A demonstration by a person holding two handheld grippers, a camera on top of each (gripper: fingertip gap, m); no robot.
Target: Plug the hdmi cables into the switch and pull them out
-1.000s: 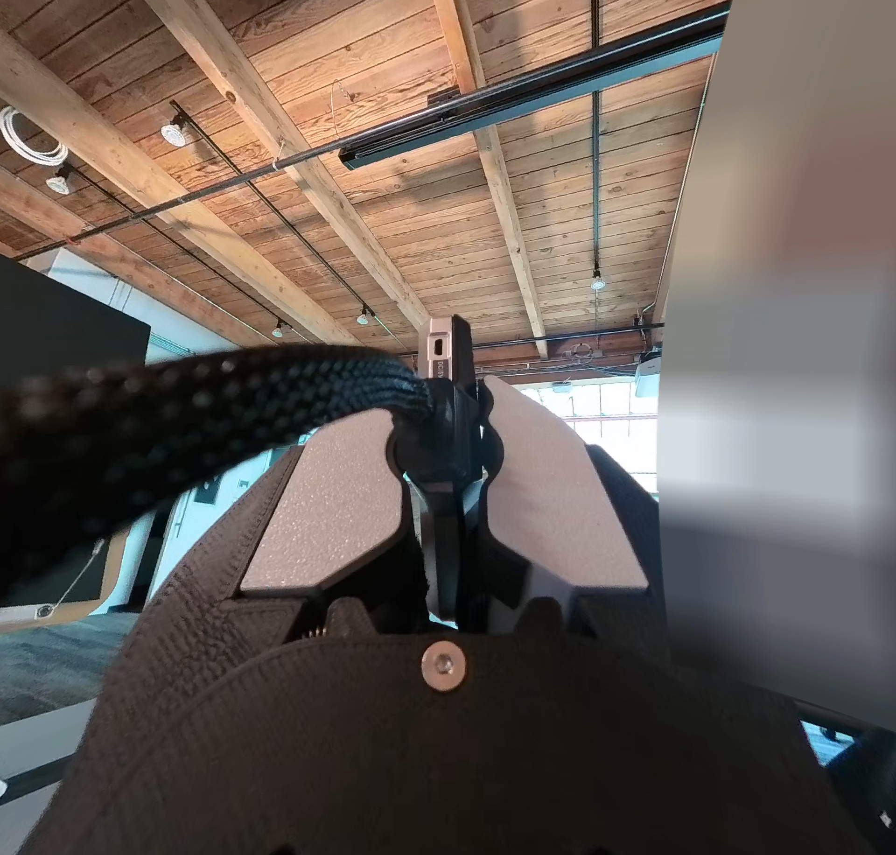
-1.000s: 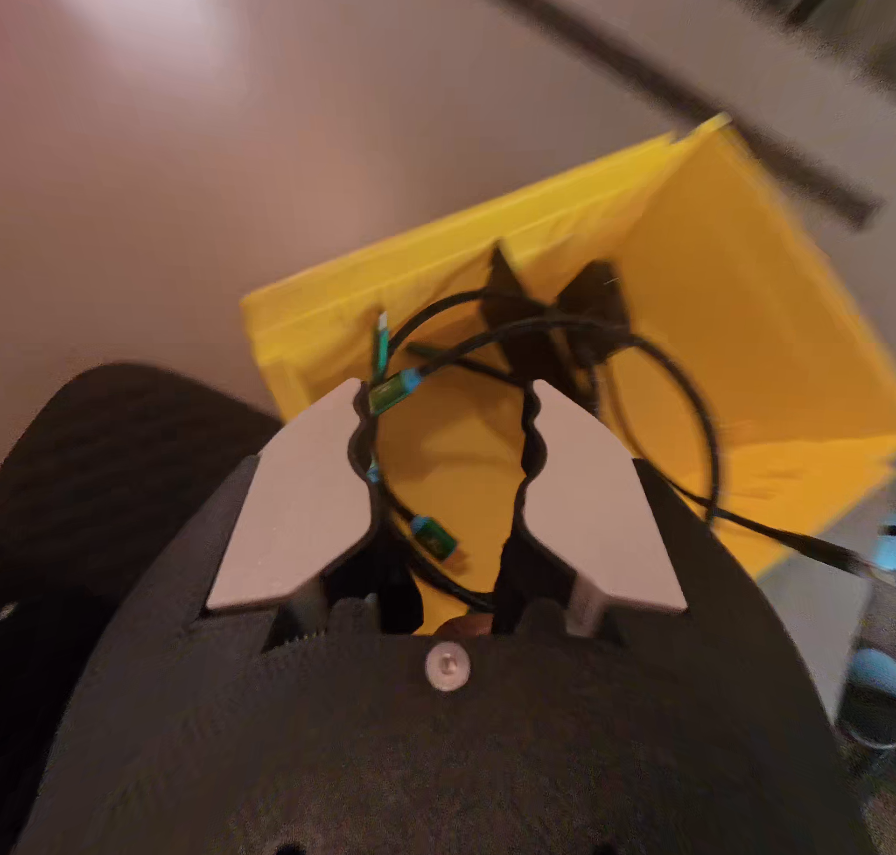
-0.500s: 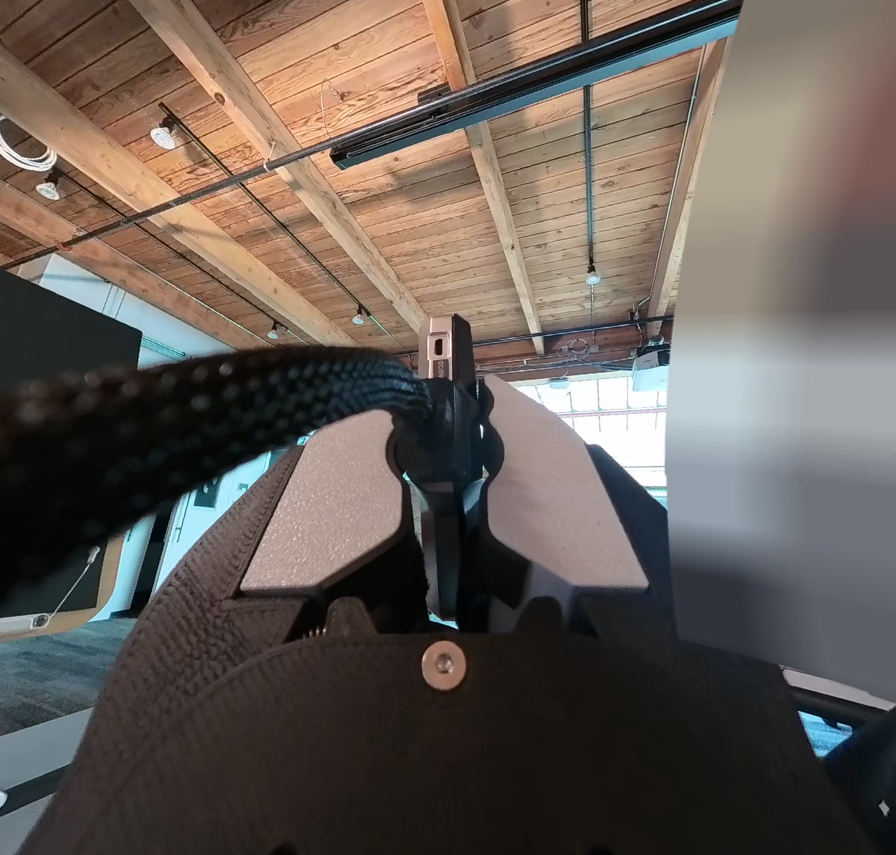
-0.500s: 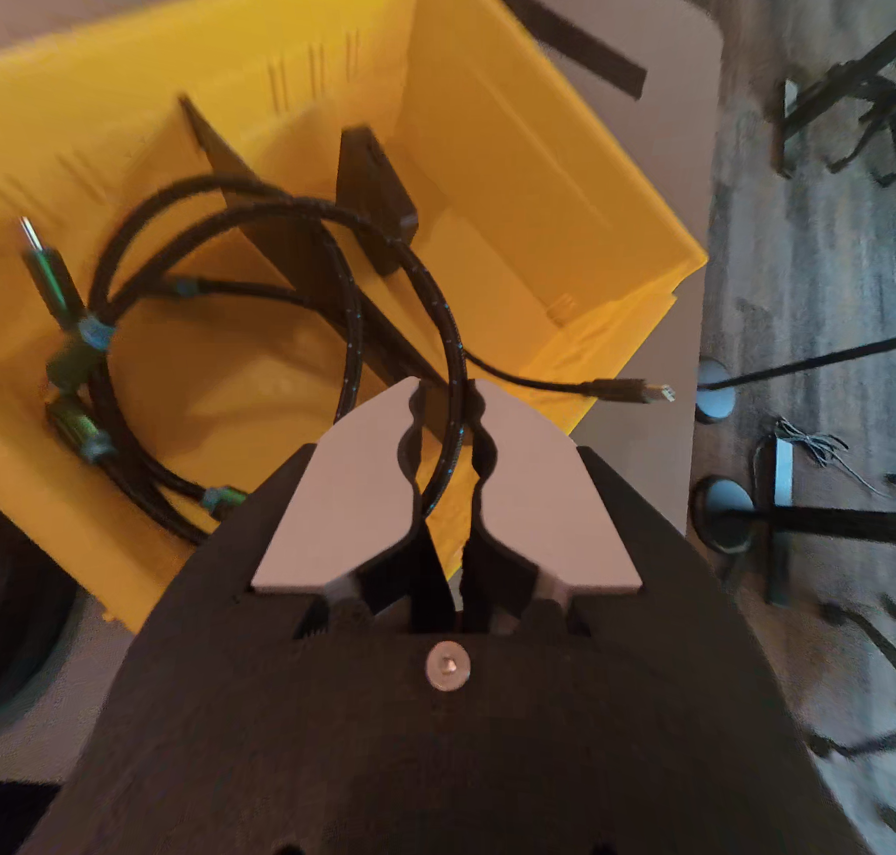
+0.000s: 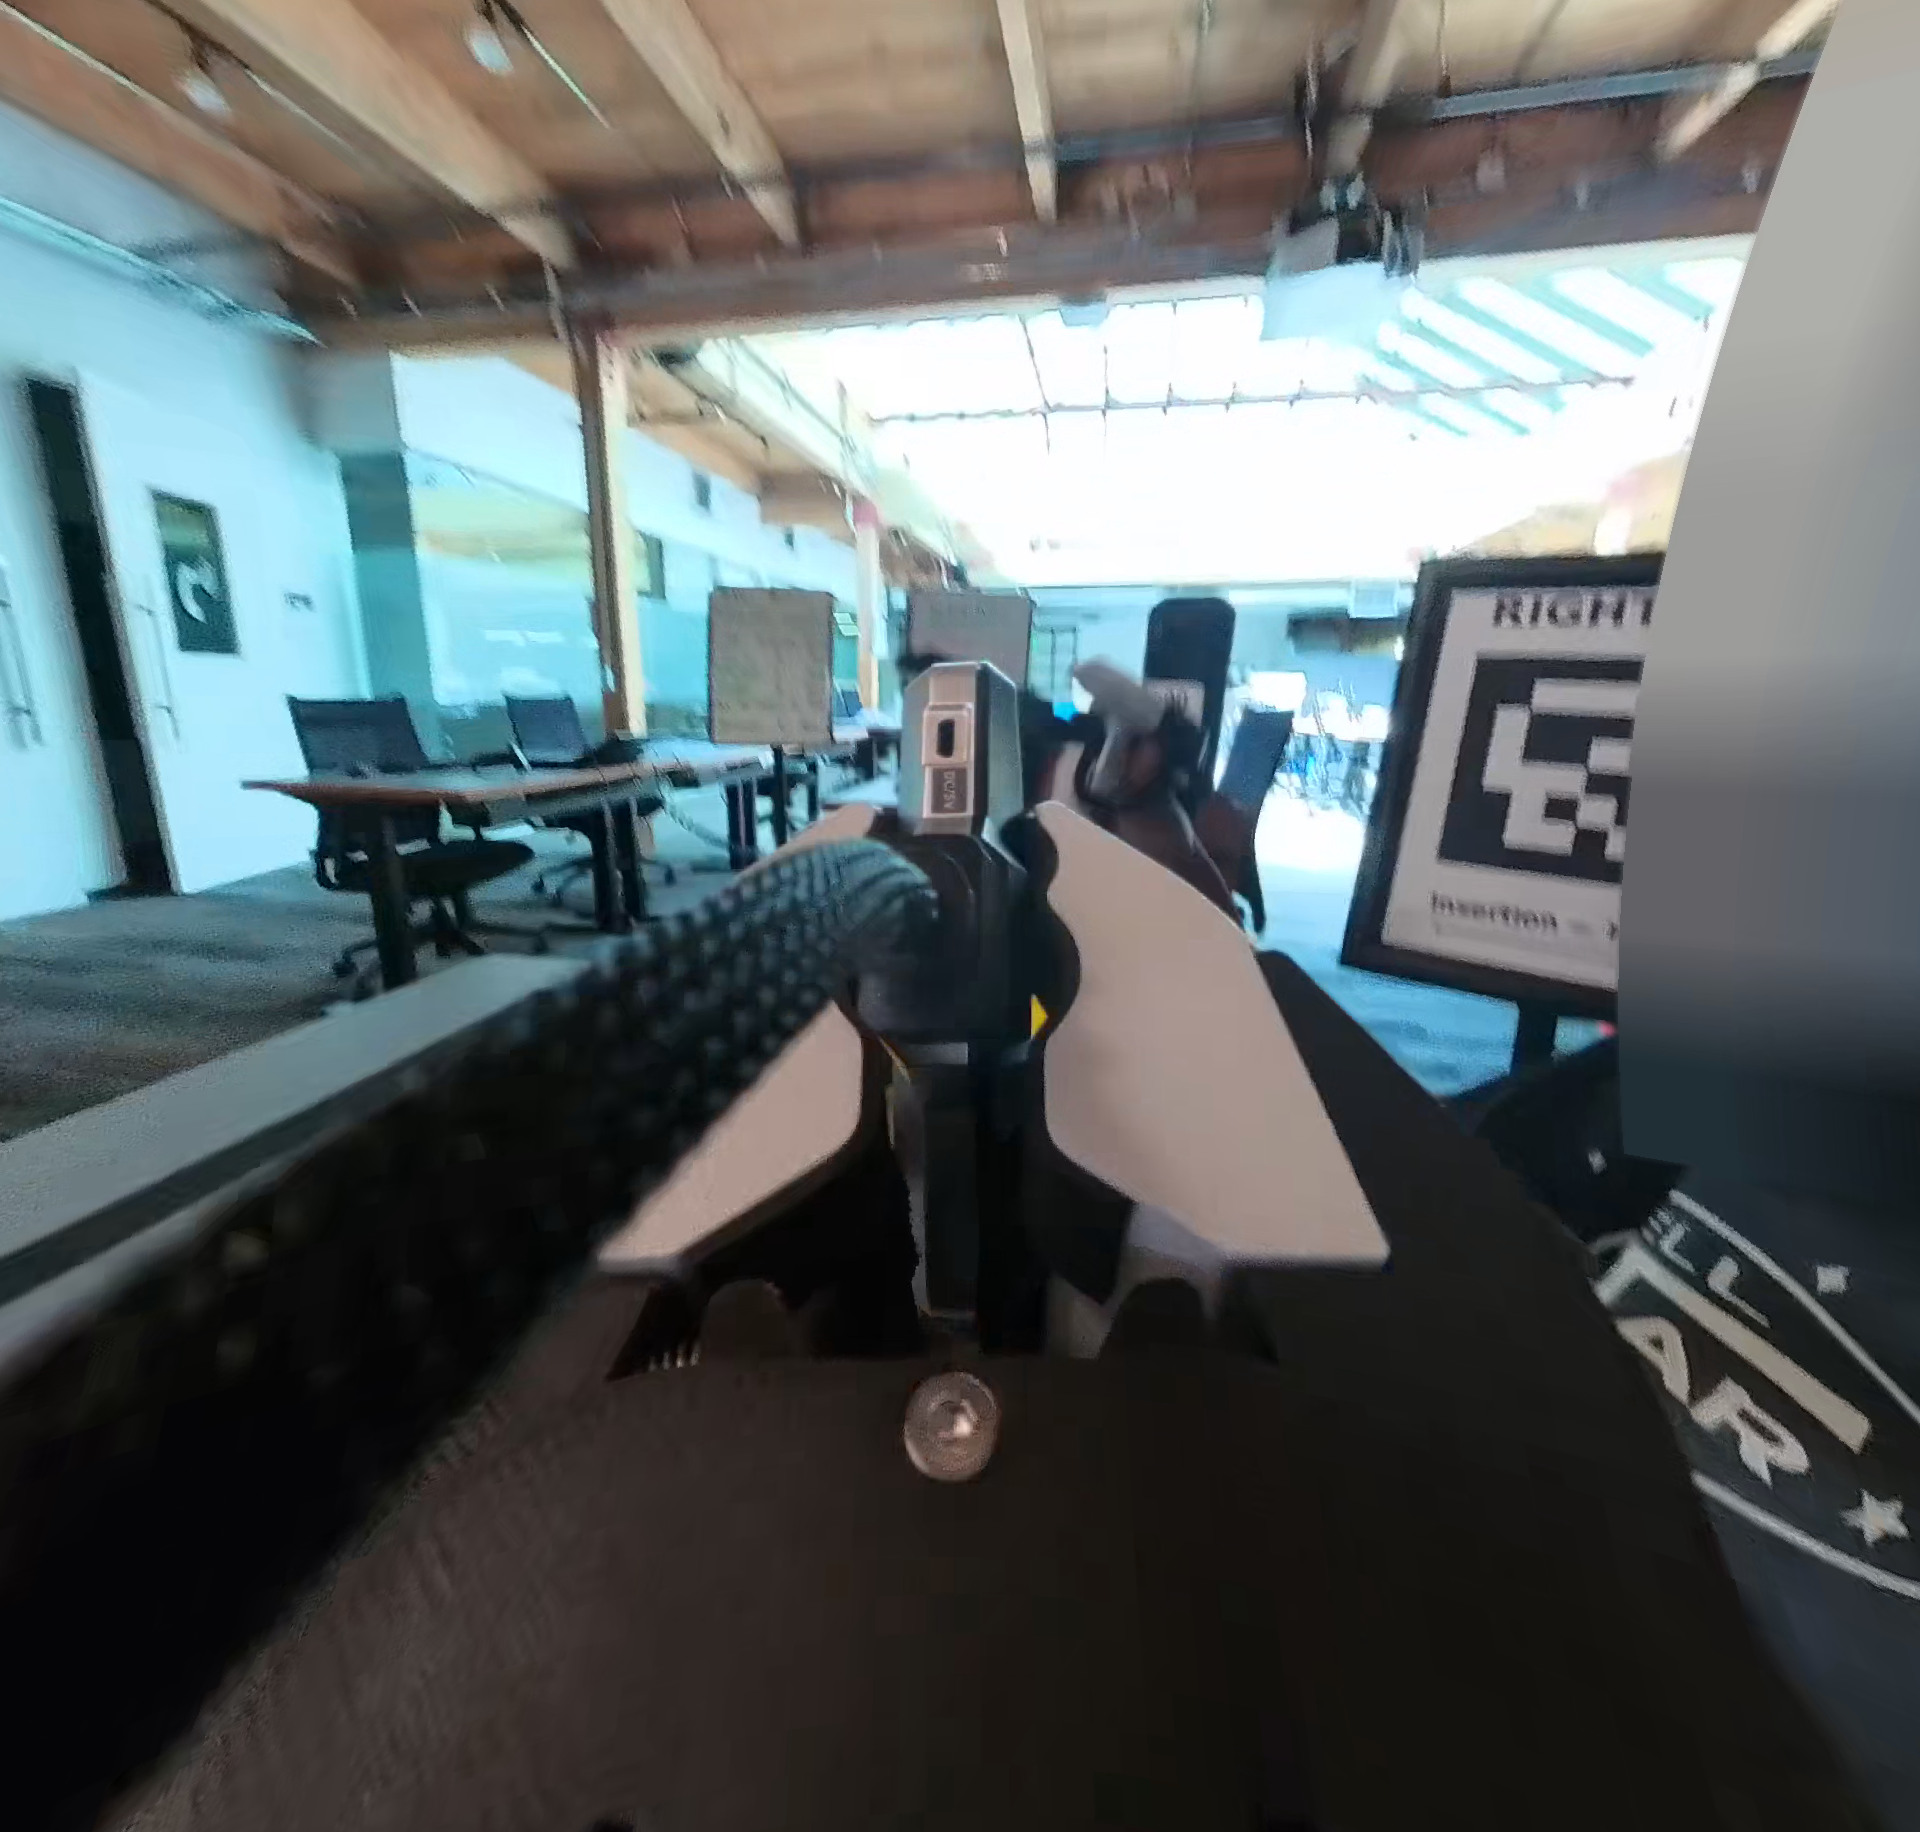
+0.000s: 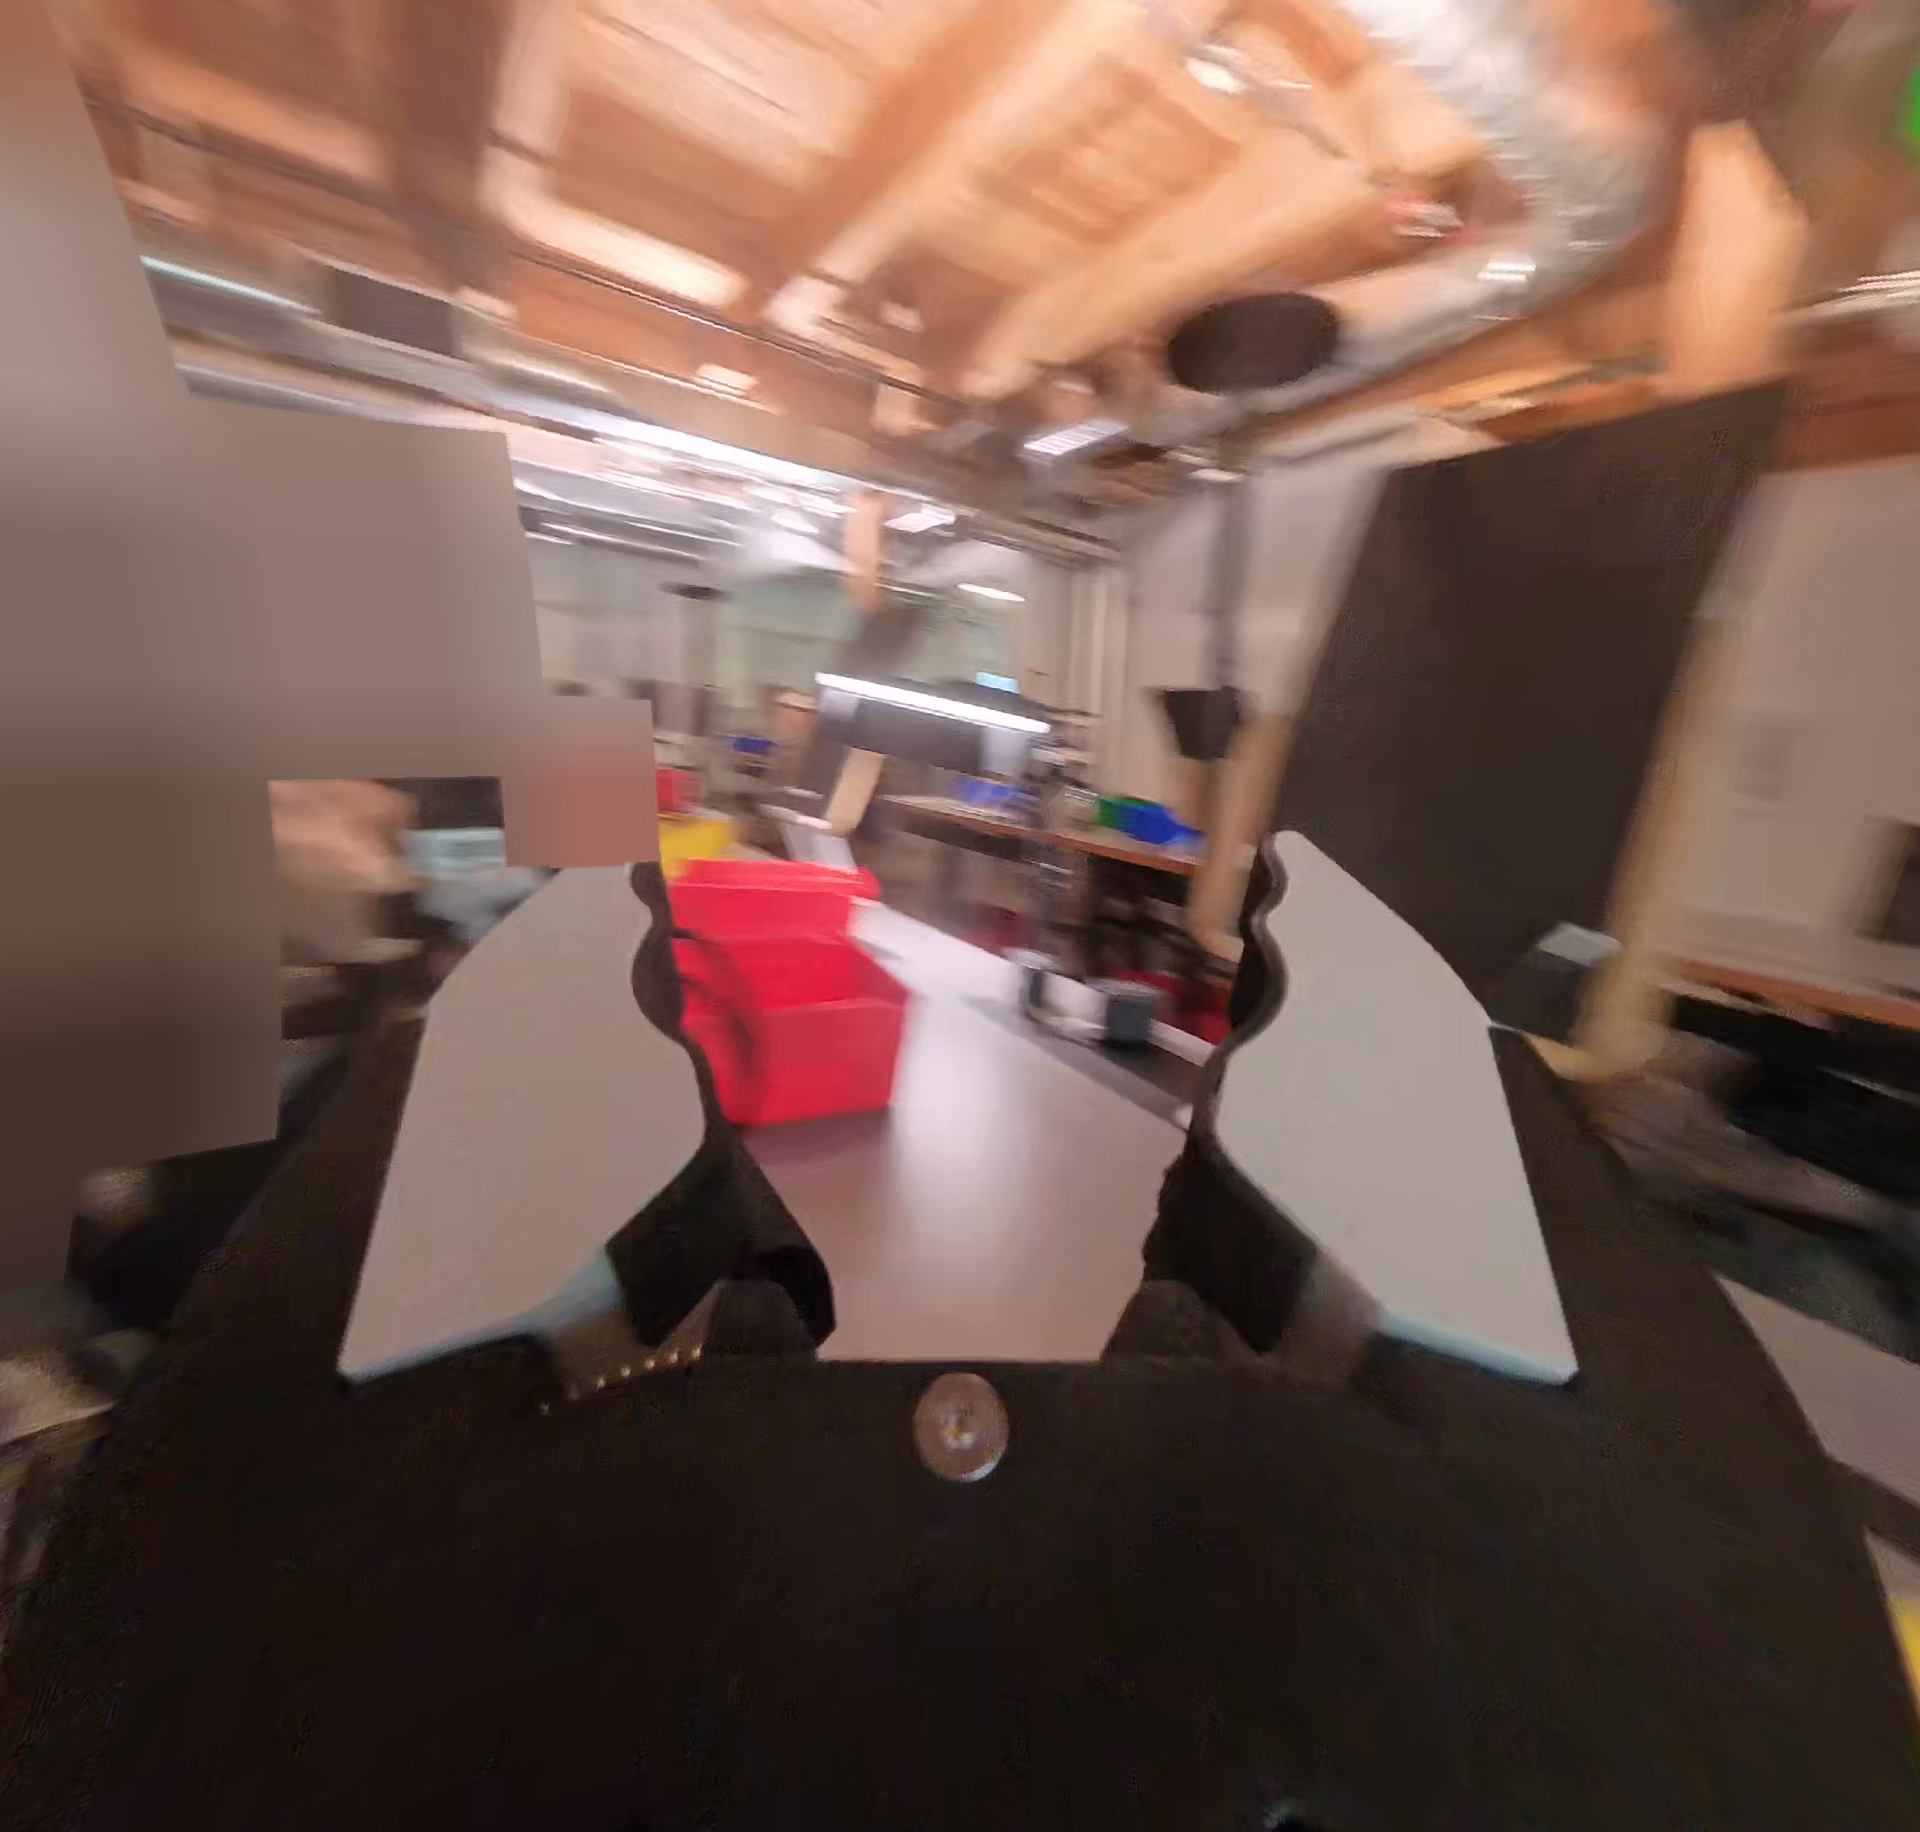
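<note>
- Two hand-held grippers are seen, one per wrist view; they are taken here from left to right.
- The left hand-held gripper [image 5: 961, 909] is closed tight on the switch [image 5: 954, 759], a slim dark box with a silver end face carrying one small port. The switch is held on edge, raised off any surface, its end pointing away toward the far office space.
- A thick black braided hdmi cable [image 5: 727, 941] is seen entering the switch from the left, just above the left finger, and appears to be seated in a side port. It sweeps back toward the near left corner of the view.
- A framed marker sign [image 5: 1527, 795] stands at the right, well beyond the fingers.
- The right hand-held gripper [image 6: 956, 951] is spread wide and holds nothing. Through the gap a grey worktop [image 6: 997, 1138] is seen, with a red bin [image 6: 800, 993] at its far left. This view is heavily blurred.
- Risk, as a judgement: the switch is pinched only by its thin faces, so a pull on the stiff cable could twist or drag it out of the grip.
- A skewed pull could also strain the plug and port.
- With the right view so blurred, a grab at the plug could be misjudged, landing on the braid instead of the plug body.
</note>
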